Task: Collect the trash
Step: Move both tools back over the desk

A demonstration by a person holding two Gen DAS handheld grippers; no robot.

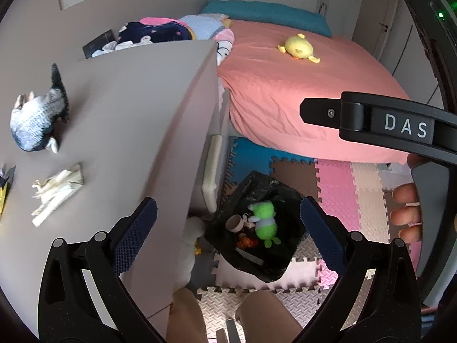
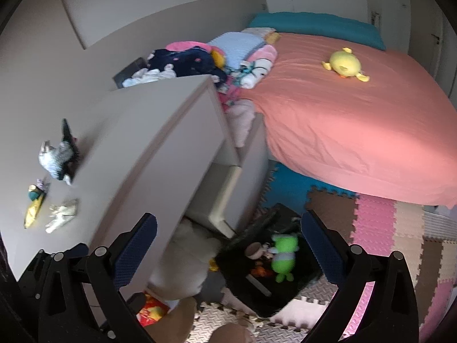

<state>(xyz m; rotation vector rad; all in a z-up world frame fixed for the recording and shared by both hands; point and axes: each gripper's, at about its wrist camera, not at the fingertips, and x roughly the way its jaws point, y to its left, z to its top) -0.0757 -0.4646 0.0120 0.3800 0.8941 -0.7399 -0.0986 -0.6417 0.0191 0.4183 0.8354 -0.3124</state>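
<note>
Now both the left hand-held gripper and right hand-held gripper hang wide and empty over the black plastic trash bag on the floor, so the next move looks like reaching for the crumpled pale paper wrapper near the grey worktop's left edge.

Counter: carries a grey plush fish at 10 o'clock and crumpled paper at 8 o'clock. Bed: carries a yellow plush toy at 1 o'clock and piled clothes at 12 o'clock. Foam-tile floor: carries an open black bag at 6 o'clock.
</note>
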